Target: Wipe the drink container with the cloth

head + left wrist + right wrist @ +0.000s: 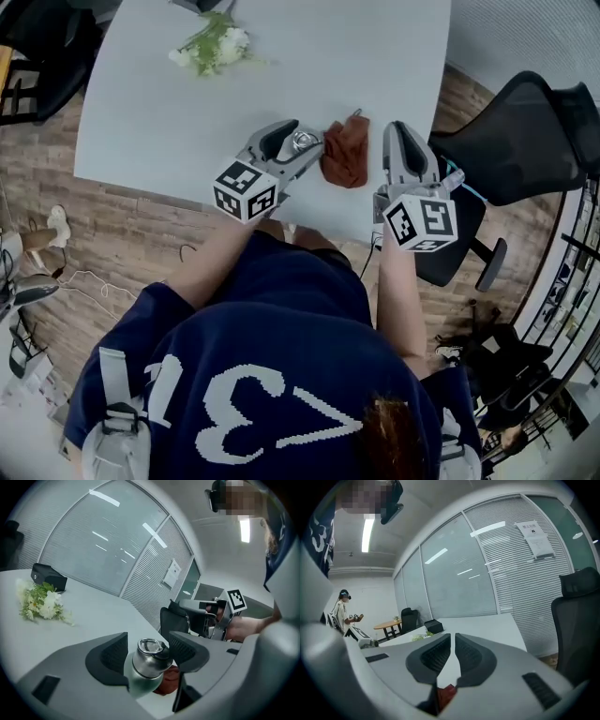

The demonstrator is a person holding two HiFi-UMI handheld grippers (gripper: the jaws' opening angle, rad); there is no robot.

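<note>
**Layout.** The cloth [345, 155] lies bunched near the front edge of the table [169, 103] and is taken as reference. The bottle [302, 142] stands upright just to the left of the cloth; whether the two touch cannot be told. A bunch of flowers [214, 45] lies well beyond the cloth, towards the far left.

**Left gripper** [149, 645]. It is held left of the cloth. The jaws are spread wide, with the bottle's neck and cap [151, 648] standing between them. The pads are not judged to be pressing, so the bottle is bracketed, not held.

**Right gripper** [453, 639]. It is held just right of the cloth and slightly above it. The jaws are drawn almost together, with only a thin slit between the pads. Nothing is gripped; a corner of the cloth is seen below the jaws.

**Handling, bottle (judged).**
- Metal body, rigid, not fragile.
- The wall is smooth and rounded, so slipping or turning in the pads is expected under sideways wiping load.
- Weight depends on contents, which are unknown; toppling is likely if it is pushed high up.
- A grip is best taken on the shoulder just under the cap, where the pads are level now. The thin loop on top is to be avoided.

**Handling, cloth (judged).**
- Soft, light, limp.
- It is best pinched at a raised fold, so a wad is presented to the bottle.
</note>
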